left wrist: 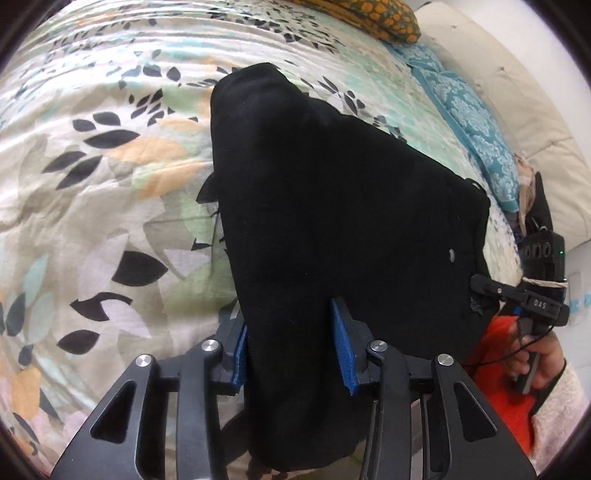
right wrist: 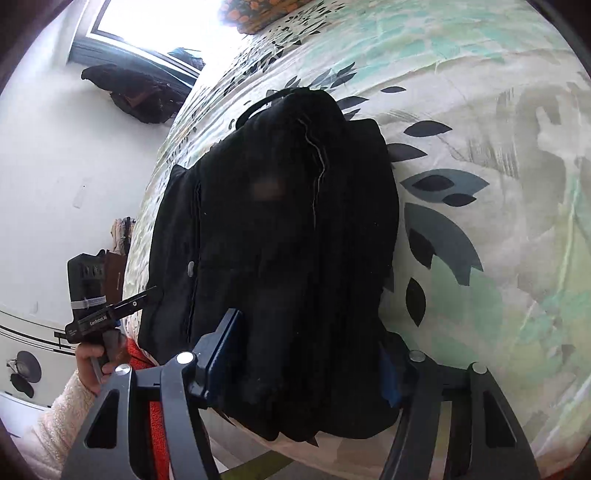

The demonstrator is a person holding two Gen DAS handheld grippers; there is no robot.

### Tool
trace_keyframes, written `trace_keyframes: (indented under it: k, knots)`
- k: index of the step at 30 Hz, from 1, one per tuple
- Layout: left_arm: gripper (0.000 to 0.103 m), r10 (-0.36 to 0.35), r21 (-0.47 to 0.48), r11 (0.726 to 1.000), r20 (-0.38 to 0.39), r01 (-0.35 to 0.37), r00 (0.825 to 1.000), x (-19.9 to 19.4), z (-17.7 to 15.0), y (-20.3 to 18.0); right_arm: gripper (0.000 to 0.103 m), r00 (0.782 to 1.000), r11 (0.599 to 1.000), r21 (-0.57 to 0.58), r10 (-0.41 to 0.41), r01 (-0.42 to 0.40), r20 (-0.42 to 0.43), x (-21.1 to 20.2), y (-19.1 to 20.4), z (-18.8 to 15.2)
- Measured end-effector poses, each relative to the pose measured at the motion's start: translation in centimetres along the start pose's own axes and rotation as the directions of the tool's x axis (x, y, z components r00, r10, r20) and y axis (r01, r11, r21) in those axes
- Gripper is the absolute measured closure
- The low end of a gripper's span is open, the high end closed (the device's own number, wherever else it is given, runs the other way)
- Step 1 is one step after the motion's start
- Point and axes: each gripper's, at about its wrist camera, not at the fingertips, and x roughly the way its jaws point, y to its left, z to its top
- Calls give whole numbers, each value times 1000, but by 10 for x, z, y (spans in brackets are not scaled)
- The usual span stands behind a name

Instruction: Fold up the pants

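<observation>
Black pants (left wrist: 332, 206) lie bunched on a leaf-patterned bedspread (left wrist: 92, 177). My left gripper (left wrist: 291, 343) straddles their near end, with cloth filling the gap between its blue-padded fingers (left wrist: 342, 347). My right gripper (right wrist: 310, 354) holds the other near end of the pants (right wrist: 280, 229) the same way, cloth between its fingers (right wrist: 225, 354). Each gripper shows in the other's view: the right one at the pants' right edge (left wrist: 517, 295), the left one at their left edge (right wrist: 110, 314).
An orange patterned pillow (left wrist: 373, 18) and a teal patterned pillow (left wrist: 472, 122) lie at the head of the bed beside a cream headboard (left wrist: 517, 92). A window (right wrist: 159, 26) and dark clothes (right wrist: 136, 96) show past the bed's edge.
</observation>
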Motion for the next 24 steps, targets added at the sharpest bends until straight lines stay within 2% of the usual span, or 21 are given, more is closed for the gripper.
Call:
trace_keyframes:
  k: [1,3,5,8,12,14,15,16,17,18,19,20,21,22,24]
  knots:
    - [83,3,6,1000,14,-3,1000,-6,2,-7,59,1000,1000,-27,-11,12,14,-5,8,0]
    - [84,-10,1,1000,55,10,998,-28,6,-16,64,999,998,-64,-12,15,48,-19,26,2]
    - [84,-31,29,999,100,29,994,-56,8,-28,68,996,996,-94,23,-14,90,-36,47,4]
    - [84,-15,79,997,164,2,986,-97,13,-39,69,987,984,-168,76,-52,139,-59,86,8]
    - [83,22,53,998,221,-34,975,-122,22,-23,69,979,977,-194,125,-93,163,-59,115,19]
    - [79,63,15,998,212,-68,975,-111,23,-5,67,981,981,-175,111,-83,159,-43,111,23]
    - [66,123,12,992,197,-128,973,-97,22,2,65,985,985,-155,94,-71,148,-31,105,23]
    - [54,218,6,975,177,-223,960,-82,18,11,56,990,990,-138,41,-22,134,-18,98,22]
    - [55,336,2,940,160,-341,928,-69,12,18,37,991,991,-117,-46,61,126,-5,91,20]
    - [56,423,1,904,153,-428,893,-61,4,22,23,981,983,-94,-143,156,130,0,84,14]
    - [54,457,-8,887,155,-462,876,-62,-5,25,0,963,969,-79,-221,235,155,-2,80,7]
    - [51,450,-20,891,173,-453,876,-68,-13,25,0,946,956,-71,-269,286,183,-11,75,-2]
    - [37,441,-31,895,196,-444,876,-78,-20,22,0,932,945,-71,-298,318,206,-21,75,-10]
    - [29,444,-37,893,228,-448,866,-89,-26,15,0,917,934,-71,-327,351,229,-33,78,-17]
    - [29,452,-24,883,314,-469,835,-113,-35,-9,0,879,899,-103,-385,427,280,-56,93,-32]
